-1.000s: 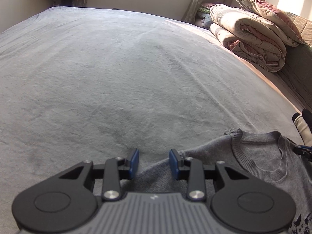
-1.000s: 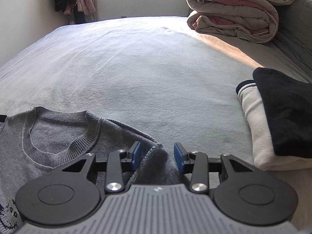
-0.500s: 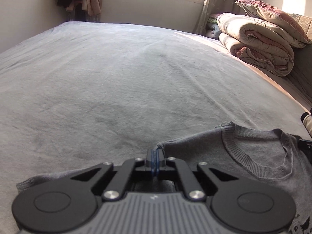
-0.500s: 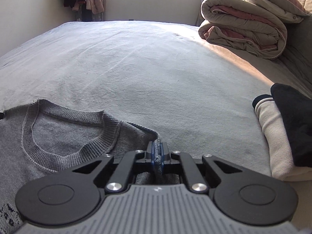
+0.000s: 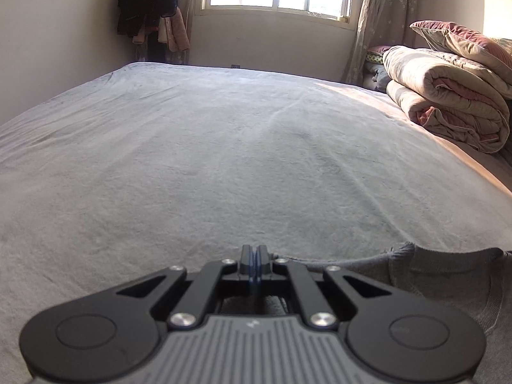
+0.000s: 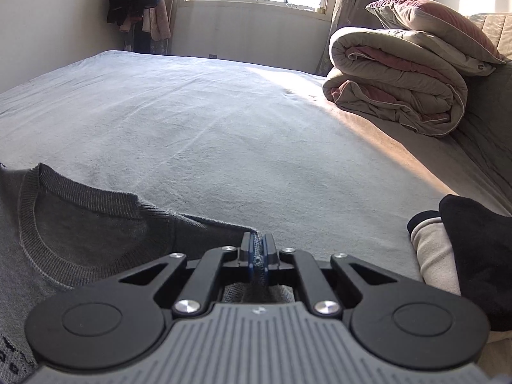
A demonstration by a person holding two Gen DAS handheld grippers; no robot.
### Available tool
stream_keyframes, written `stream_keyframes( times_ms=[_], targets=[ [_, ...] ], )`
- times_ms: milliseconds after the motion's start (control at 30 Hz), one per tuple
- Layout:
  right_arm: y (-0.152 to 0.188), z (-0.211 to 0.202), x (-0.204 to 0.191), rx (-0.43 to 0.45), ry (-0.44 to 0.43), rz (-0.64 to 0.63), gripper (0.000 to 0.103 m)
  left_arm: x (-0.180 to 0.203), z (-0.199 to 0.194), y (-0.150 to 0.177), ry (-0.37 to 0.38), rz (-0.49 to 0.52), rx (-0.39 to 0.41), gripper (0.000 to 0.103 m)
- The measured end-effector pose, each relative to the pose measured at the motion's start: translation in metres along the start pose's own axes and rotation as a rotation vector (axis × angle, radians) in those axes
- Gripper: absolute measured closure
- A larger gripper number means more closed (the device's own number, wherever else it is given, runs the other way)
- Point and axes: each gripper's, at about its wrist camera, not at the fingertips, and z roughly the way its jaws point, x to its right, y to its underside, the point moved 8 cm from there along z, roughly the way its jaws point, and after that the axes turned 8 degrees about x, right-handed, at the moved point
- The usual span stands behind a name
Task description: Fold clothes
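A: Step in hand?

B: Opening of a fold, by the look of it. Gripping both shoulders of the grey sweater (image 6: 80, 240), spread front-up on the near part of the bed (image 5: 224, 160), neckline toward the far side.

A: Left gripper (image 5: 254, 256)?

B: Closed tight on the left shoulder edge, with a thin layer of knit between the blue pads.

A: And the right gripper (image 6: 259, 249)?

B: Closed as well, clamped on the right shoulder, with a small ridge of knit showing between its pads.

A: Off the bed yet?

B: Cannot tell for the body of the sweater. Slightly raised at the 2 pinched points only, judging by the taut shoulder line.

A: Next move?

B: Probably lifting both shoulders together and level, keeping the line between them stretched, then carrying them toward the near hem to halve the garment. Calls for matched height and pace in the 2 hands, and no loosening of either grip midway.

A: Anything in the way?

B: Folded pile (image 6: 464, 256) just right of the right gripper, so best to avoid drifting right. Rolled quilt (image 6: 400, 89) far right, well apart.
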Motion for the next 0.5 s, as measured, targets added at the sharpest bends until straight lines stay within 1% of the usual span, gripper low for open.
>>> stream_keyframes(
  times_ms=[100, 233, 333, 400, 467, 500],
  targets=[
    [0.007, 0.014, 0.003, -0.021, 0.021, 0.004, 0.096, 0.007, 0.012, 0.009, -0.016, 0.016, -0.004, 0.102],
    [0.016, 0.027, 0.006, -0.042, 0.033, 0.003, 0.097, 0.008, 0.023, 0.022, -0.018, 0.011, -0.014, 0.102],
    [0.017, 0.03, 0.006, -0.048, 0.032, -0.011, 0.096, 0.006, 0.021, 0.023, -0.002, 0.003, -0.005, 0.101],
    [0.015, 0.028, 0.005, -0.05, 0.026, -0.012, 0.096, 0.003, 0.018, 0.022, 0.02, -0.018, -0.016, 0.1],
    [0.011, 0.024, 0.007, -0.047, -0.01, 0.032, 0.094, 0.001, 0.015, 0.02, 0.043, -0.038, -0.029, 0.098],
    [0.008, 0.022, 0.008, -0.045, -0.029, 0.057, 0.089, 0.002, 0.012, 0.019, 0.062, -0.045, -0.029, 0.094]
  ],
)
